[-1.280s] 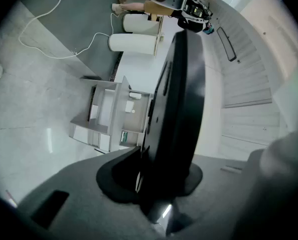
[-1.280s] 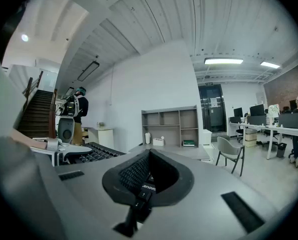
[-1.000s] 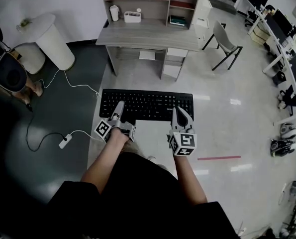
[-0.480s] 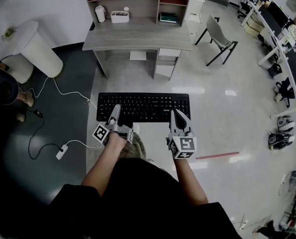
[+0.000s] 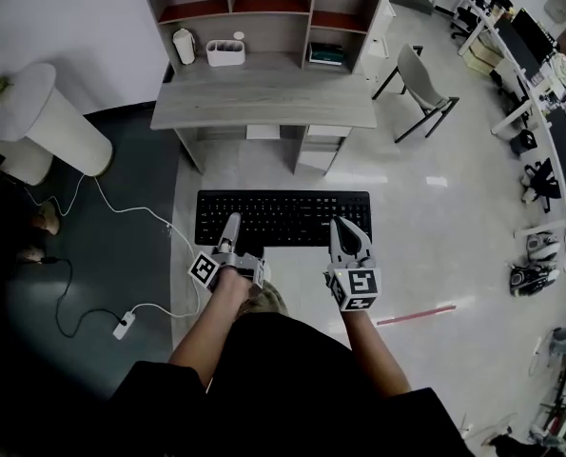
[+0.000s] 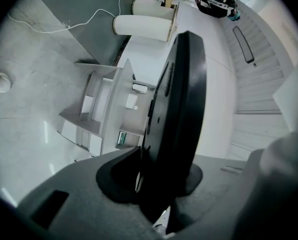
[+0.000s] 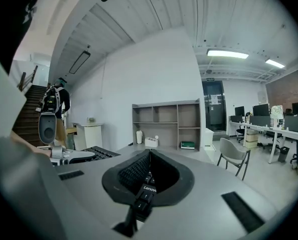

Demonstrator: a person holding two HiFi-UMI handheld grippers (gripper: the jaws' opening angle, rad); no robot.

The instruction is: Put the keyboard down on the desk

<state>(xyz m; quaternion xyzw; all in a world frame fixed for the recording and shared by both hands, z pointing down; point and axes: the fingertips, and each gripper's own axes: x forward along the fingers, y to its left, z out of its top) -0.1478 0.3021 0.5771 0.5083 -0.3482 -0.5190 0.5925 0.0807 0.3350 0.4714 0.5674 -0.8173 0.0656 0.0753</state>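
Observation:
A black keyboard (image 5: 283, 218) is held level in the air above the floor, in front of the grey desk (image 5: 263, 101). My left gripper (image 5: 230, 234) is shut on its near left edge, and my right gripper (image 5: 344, 237) is shut on its near right edge. In the left gripper view the keyboard (image 6: 176, 109) runs edge-on between the jaws. In the right gripper view its key rows (image 7: 141, 179) sit pinched in the jaw notch, with the desk (image 7: 166, 146) straight ahead.
The desk carries a shelf unit (image 5: 263, 8), a white bottle (image 5: 184, 46), a white box (image 5: 225, 53) and books (image 5: 326, 55). A grey chair (image 5: 420, 84) stands to its right. A white cable (image 5: 121, 208) and a round white stand (image 5: 49, 117) lie left.
The desk and shelf have grown larger and shifted in the head view as I moved closer. Both grippers keep the same hold on the keyboard.

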